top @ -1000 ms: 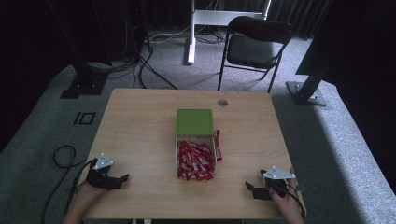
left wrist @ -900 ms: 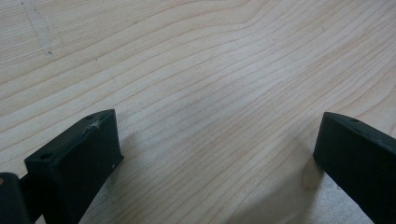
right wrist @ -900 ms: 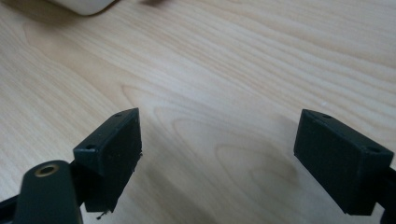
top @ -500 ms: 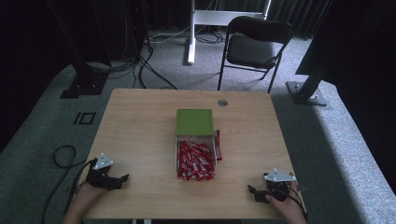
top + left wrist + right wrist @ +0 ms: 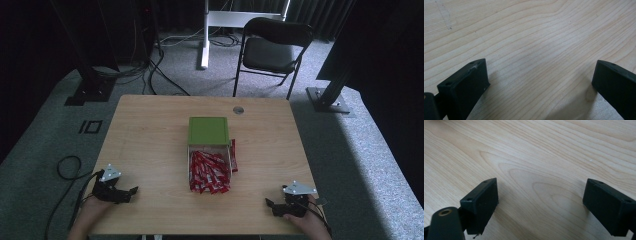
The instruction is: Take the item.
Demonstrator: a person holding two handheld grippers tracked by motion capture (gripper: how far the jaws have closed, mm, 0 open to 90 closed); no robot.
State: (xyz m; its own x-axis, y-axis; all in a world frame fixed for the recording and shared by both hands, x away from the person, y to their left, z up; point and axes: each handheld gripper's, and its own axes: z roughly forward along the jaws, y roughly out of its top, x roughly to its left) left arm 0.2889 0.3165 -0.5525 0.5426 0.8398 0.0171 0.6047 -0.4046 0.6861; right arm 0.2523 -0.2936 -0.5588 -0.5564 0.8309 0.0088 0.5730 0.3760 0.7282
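Since a second ago the right gripper (image 5: 272, 206) has slid a little toward the near edge of the table (image 5: 150, 130) and slightly rightward, while the left gripper (image 5: 131, 192) has kept its place near the near left corner; the box and packets have not shifted. Both grippers rest low over the wood with their jaws spread wide and nothing between them: in the left gripper view the left gripper (image 5: 540, 82) frames only bare wood grain, and in the right gripper view the right gripper (image 5: 541, 205) does the same. Neither touches anything but, perhaps, the tabletop; whether the jaw tips press on the wood or hover just above it is not clear. The green box (image 5: 208, 131) sits at the middle of the table, and the pile of red packets (image 5: 208, 172) lies touching its near side, spread toward the person. The pile is between the two grippers and well apart from each, a little farther up the table than both. A few packets poke out along the right side of the box. Print on the packets is too small to read, and both forearms are cut off by the bottom edge of the high view.
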